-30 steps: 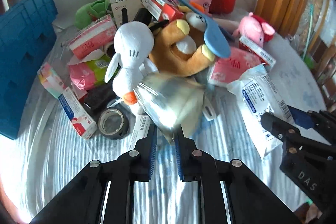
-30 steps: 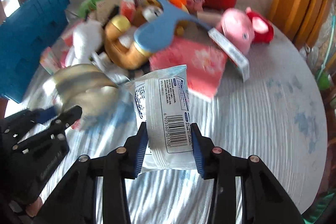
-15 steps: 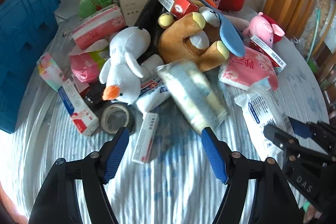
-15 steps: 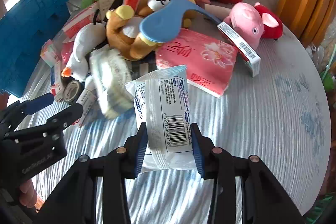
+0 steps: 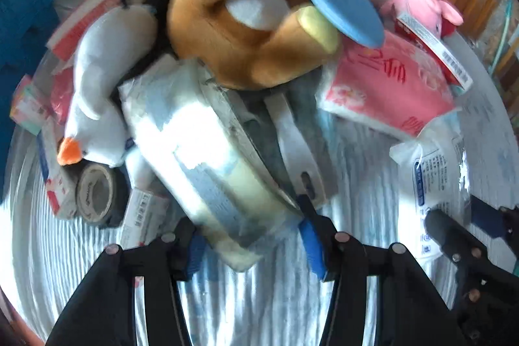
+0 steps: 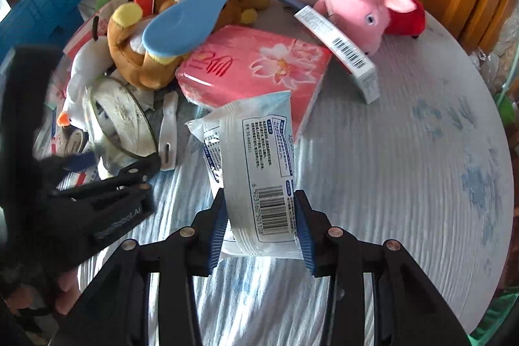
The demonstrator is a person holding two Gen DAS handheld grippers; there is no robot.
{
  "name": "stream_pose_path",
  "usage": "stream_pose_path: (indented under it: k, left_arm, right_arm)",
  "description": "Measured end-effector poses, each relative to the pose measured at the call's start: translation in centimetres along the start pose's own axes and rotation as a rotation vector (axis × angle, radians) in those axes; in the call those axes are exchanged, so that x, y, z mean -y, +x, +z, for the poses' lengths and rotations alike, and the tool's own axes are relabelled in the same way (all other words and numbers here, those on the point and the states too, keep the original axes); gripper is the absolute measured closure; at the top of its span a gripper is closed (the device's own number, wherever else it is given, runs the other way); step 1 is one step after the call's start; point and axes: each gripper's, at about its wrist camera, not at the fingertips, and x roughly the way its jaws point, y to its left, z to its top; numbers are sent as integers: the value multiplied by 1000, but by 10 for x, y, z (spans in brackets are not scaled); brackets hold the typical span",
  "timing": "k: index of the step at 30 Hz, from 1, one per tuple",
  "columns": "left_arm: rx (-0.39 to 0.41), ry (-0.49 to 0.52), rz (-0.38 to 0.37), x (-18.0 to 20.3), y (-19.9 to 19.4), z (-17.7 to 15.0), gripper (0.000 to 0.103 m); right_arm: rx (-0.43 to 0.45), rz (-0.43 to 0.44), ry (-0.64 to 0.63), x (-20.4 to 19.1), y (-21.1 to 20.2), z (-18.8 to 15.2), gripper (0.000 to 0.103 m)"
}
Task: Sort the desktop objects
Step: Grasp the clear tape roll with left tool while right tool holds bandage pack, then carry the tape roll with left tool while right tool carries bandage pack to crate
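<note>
A: Nearest, low in the right wrist view?
B: The right gripper (image 6: 261, 226) pinches a white wipes packet (image 6: 259, 171), barcode up, at bottom centre.
A: And the left gripper (image 5: 251, 244)?
B: Its fingers stand apart around a blurred silvery packet (image 5: 207, 158) at frame centre; whether they touch it, I cannot tell.
A: Farther?
B: A brown plush bear (image 5: 240, 31) in the upper middle, a pink tissue pack (image 6: 253, 67) beside it, and a pink pig (image 6: 360, 5) at upper right.

Toy heap (image 6: 181, 31) left; tablecloth (image 6: 421, 167) bare right.
</note>
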Motion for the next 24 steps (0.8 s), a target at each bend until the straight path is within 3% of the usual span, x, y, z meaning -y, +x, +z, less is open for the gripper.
stream_pose_path:
  k: [6,13,24]
  left_arm:
    - [35,-23,55,-24,-23,-13,58]
    - [130,-33,96,-43,-66,-19,92]
    - [202,-74,143,-70,-96,-20,97]
  right_arm:
    - [0,57,-68,-28,9,5,64]
    - [75,98,-134,-60,-15,13,64]
    - [139,124,-186,-88,-43,20,64]
